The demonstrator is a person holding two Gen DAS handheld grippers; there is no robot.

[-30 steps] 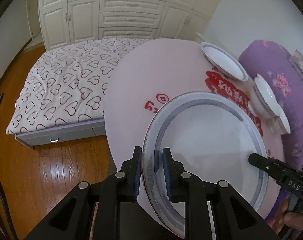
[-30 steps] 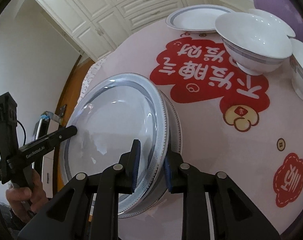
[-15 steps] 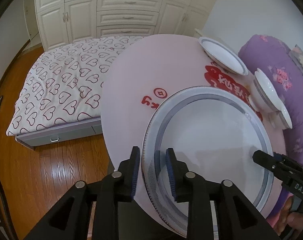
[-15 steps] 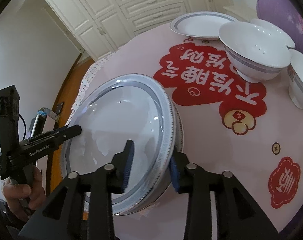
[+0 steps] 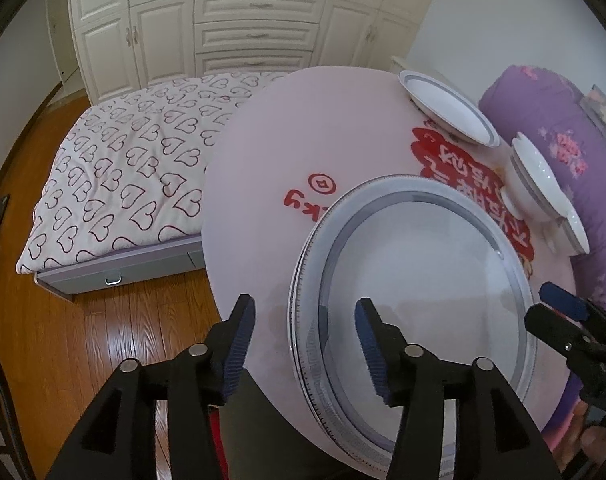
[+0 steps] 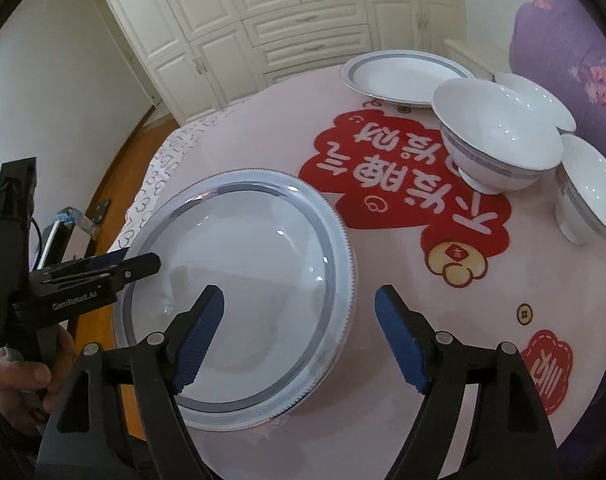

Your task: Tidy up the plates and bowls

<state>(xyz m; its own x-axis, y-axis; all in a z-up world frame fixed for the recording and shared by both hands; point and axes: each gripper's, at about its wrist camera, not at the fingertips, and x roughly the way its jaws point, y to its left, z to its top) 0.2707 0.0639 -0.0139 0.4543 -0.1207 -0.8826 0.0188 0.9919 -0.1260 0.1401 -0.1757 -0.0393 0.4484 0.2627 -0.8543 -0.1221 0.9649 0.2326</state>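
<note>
A large white plate with a grey band (image 5: 415,300) (image 6: 243,272) lies flat on a second plate of the same size, at the near edge of the round pink table (image 5: 271,152) (image 6: 263,120). My left gripper (image 5: 305,344) straddles its left rim; its jaws are opening and the pads stand off the rim. My right gripper (image 6: 303,320) straddles the right rim the same way, jaws opening wide, touching nothing. Each gripper also shows in the other's view, the right gripper (image 5: 559,312) and the left gripper (image 6: 143,264), at opposite rims.
A smaller plate (image 6: 403,76) (image 5: 447,108) sits at the table's far side. Three white bowls (image 6: 499,128) (image 6: 591,188) (image 6: 539,96) stand at the right. A heart-print bed (image 5: 123,168), wood floor (image 5: 103,320) and purple bedding (image 5: 551,120) surround the table.
Both grippers were shut on the large plate's rim, holding it tilted above the lower plate. They have opened and let go, and the plate now rests flat on it.
</note>
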